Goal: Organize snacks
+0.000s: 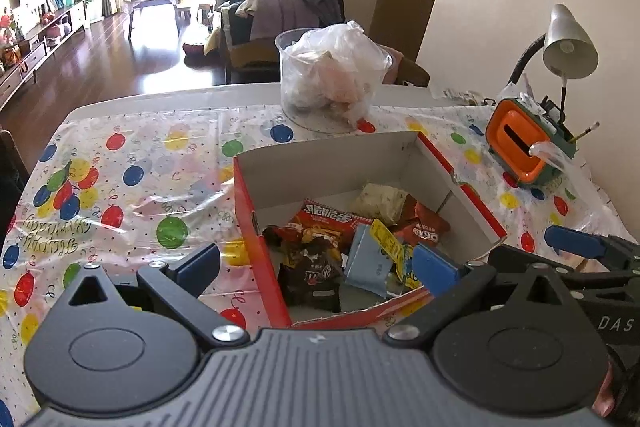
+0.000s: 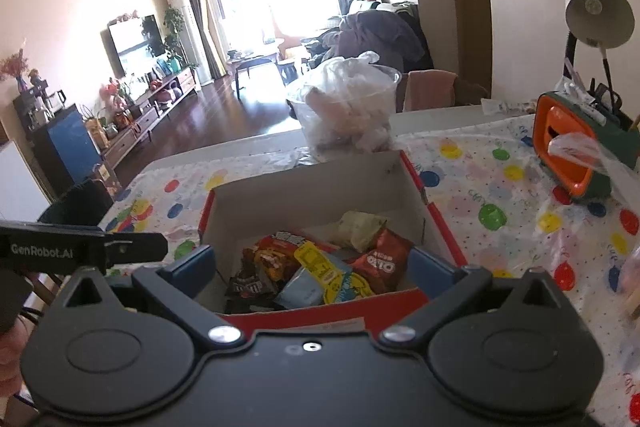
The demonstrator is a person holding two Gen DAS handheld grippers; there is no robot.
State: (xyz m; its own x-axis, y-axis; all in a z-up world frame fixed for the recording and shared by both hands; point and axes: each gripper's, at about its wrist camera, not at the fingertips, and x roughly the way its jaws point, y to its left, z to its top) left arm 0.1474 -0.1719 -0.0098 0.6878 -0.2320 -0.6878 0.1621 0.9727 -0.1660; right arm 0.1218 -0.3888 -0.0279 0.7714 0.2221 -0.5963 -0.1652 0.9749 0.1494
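Table: a big table [image 1: 248, 95] with a party cloth [image 1: 120, 187] full of colored balloons.
Box: a red box [image 1: 246, 223] with white inside walls sits on the cloth in the middle of both views, top open. It is just past the fingers of both grippers.
Snacks in the box: they lie in a loose heap on the box floor, some on top of others.
Orange-red pack: the biggest snack [image 1: 326, 223], near the middle of the heap.
Brown pack: a dark candy bag [image 1: 314, 269] at 6 o'clock from the orange-red pack.
Pale pack: a cream bag [image 1: 380, 203] at 1 o'clock in the heap, close to the back wall.
Cookie pack: a small red pack [image 1: 426, 229] at 3 o'clock in the heap.
Blue pack: a flat light blue pack [image 1: 366, 265] at 5 o'clock, touching the yellow one.
Yellow pack: a thin yellow pack [image 1: 390, 241] lying over the blue one.
Plastic tub: a clear tub [image 1: 320, 79] with a crinkly bag in it, at 12 o'clock behind the box.
Lamp: a gray lamp [image 1: 568, 43] at 2 o'clock.
Orange holder: an orange and green holder [image 1: 520, 147] under the lamp, well apart from the box.
Left gripper: the left gripper [image 1: 316, 265] has its blue fingers [image 1: 434, 267] spread wide, holding nothing. One is outside the box's left wall and one is over the near right corner.
Right gripper: the right gripper [image 2: 314, 271] is spread wide too and holds nothing. Its fingers [image 2: 194, 265] sit by the two near corners of the box.
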